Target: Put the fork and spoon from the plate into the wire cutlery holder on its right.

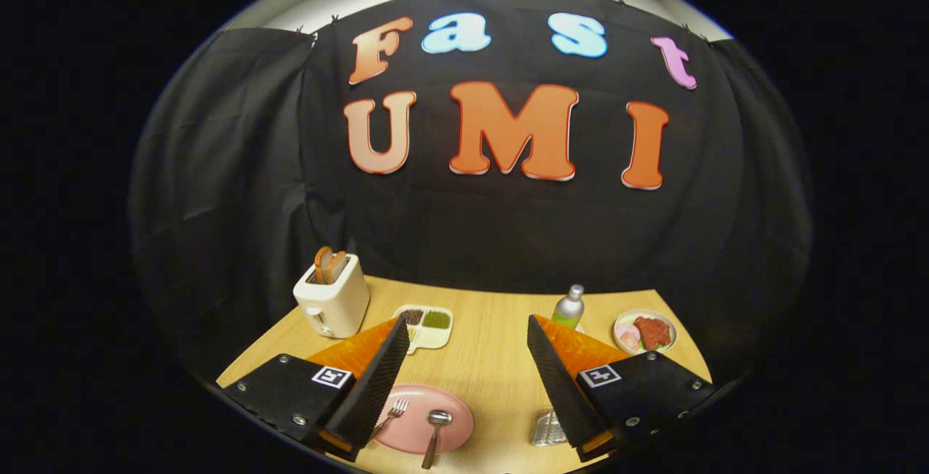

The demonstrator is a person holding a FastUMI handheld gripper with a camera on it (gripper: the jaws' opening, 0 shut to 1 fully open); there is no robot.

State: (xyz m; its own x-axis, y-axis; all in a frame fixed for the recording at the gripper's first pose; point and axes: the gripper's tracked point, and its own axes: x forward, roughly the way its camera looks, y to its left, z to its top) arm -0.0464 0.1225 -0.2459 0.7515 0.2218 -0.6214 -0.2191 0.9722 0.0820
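My claw [464,379] hangs wide open with nothing in it, ready to grab. Below it the spoon [434,430] and fork [394,411] lie on the pink plate [457,416]; the wire holder [548,430] waits just right, on the bench [479,350].
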